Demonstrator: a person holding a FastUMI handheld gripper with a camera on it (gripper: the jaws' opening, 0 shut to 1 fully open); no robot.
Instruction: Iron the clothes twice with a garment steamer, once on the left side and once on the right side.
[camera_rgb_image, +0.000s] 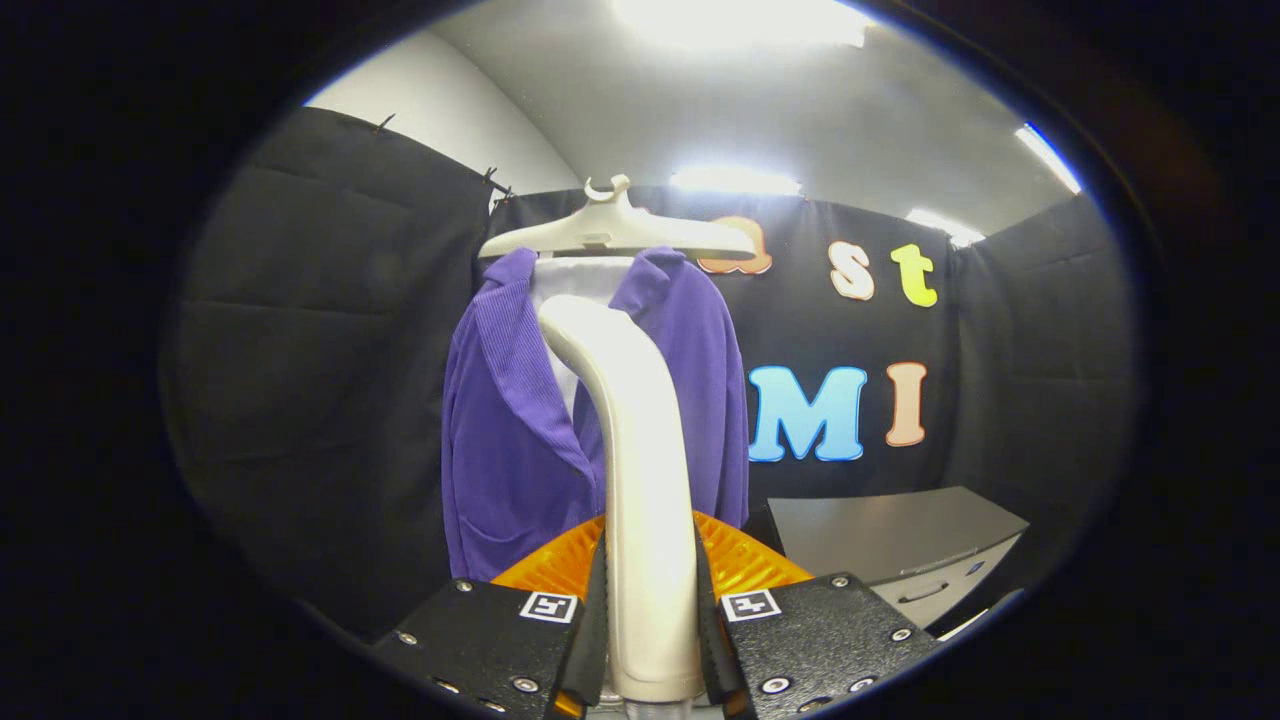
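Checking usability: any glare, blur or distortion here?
Gripper view: ceiling lights blown out; strong fisheye bending of the booth walls; purple garment and hanger sharp and evenly lit; steamer handle, clamped in the hand-held gripper, shows soft sheen, no blur.

One purple garment (520, 420) on one cream hanger (615, 232); one white steamer handle (640, 480), clamped between two tool fingers (590, 620); one grey drawer unit (900, 550).

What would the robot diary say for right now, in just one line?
gripper: shut on steamer handle | steamer head: raised toward purple jacket | jacket: hanging on white hanger | stage: steaming pass, side unclear
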